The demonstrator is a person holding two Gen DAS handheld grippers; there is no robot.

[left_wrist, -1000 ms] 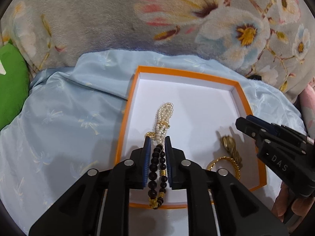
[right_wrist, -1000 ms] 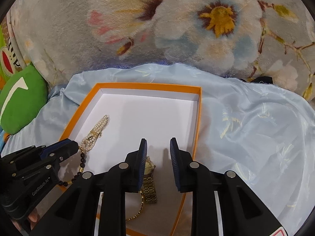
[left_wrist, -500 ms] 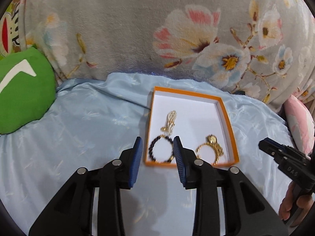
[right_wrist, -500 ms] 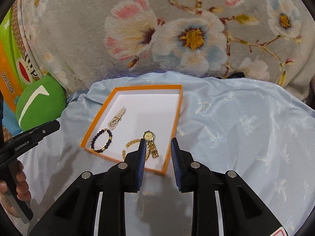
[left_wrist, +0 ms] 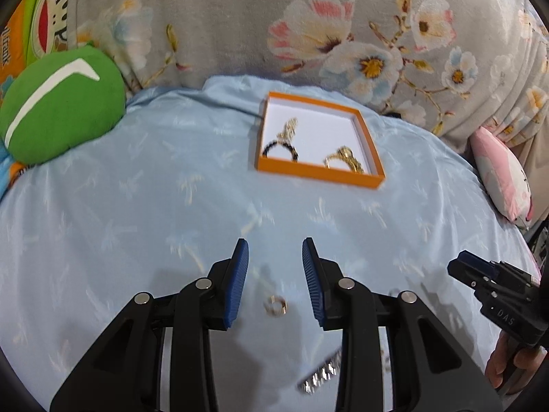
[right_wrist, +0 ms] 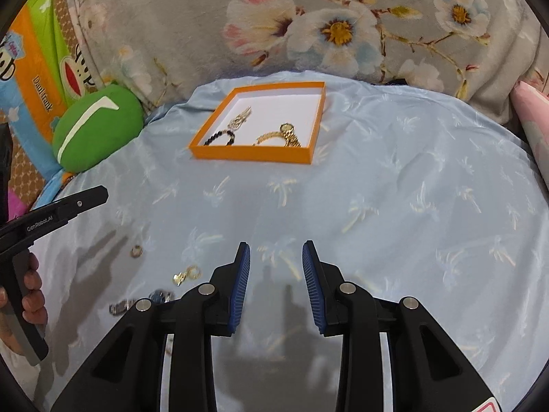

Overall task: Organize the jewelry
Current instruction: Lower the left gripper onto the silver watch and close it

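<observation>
An orange box (left_wrist: 319, 171) with a white floor lies far back on the blue cloth. It holds a pearl bracelet (left_wrist: 290, 127), a black bead bracelet (left_wrist: 279, 147) and a gold watch (left_wrist: 346, 158). My left gripper (left_wrist: 274, 250) is open and empty, well short of the box. A gold ring (left_wrist: 276, 305) lies on the cloth below its fingers, and a silver band (left_wrist: 320, 377) lies nearer still. My right gripper (right_wrist: 276, 252) has its jaws opening, with nothing between them. To its left lie the ring (right_wrist: 136, 250), a small gold piece (right_wrist: 187, 273) and a silver piece (right_wrist: 144, 304).
The light blue cloth (left_wrist: 137, 189) covers a soft rounded surface. A green cushion (left_wrist: 58, 110) sits at the left, a floral blanket (left_wrist: 240, 34) rises behind the box, and a pink pillow (left_wrist: 501, 171) is at the right edge. A hand holds each gripper handle.
Both grippers have drawn back from the box. The left one let go of the black bead bracelet, which now lies in the box. Both jaws have widened, and loose pieces on the cloth came into view.
</observation>
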